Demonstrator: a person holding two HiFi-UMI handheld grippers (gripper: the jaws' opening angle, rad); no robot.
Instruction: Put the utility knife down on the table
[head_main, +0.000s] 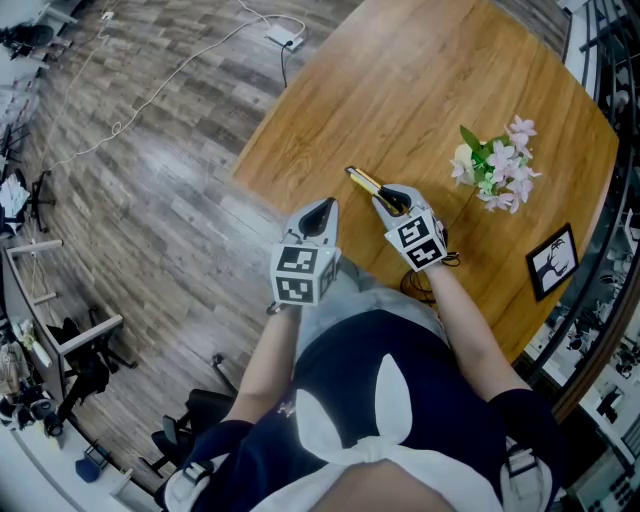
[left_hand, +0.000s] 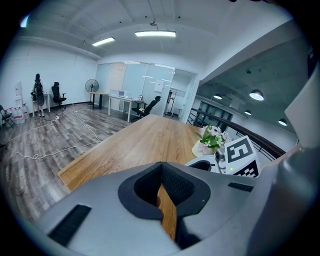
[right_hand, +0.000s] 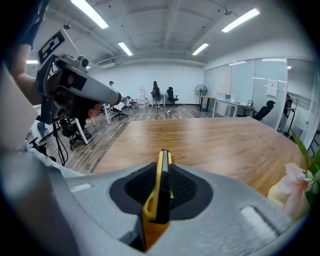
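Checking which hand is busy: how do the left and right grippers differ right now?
The right gripper is clamped on the yellow-and-black utility knife, which sticks out past its tips; the left gripper is shut on nothing. The right gripper sits farther in over the table than the left gripper. Both slant down toward it.

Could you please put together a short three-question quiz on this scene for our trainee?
1. True or false: the yellow-and-black utility knife lies flat on the wooden table.
2. Which gripper holds the knife: A) the left, B) the right, C) neither?
3. Short answer: what lies on the table between the pink-and-white flower bunch and the table's right edge in the head view?

Key:
1. False.
2. B: the right gripper has its jaws closed on the knife.
3. A small black picture frame.
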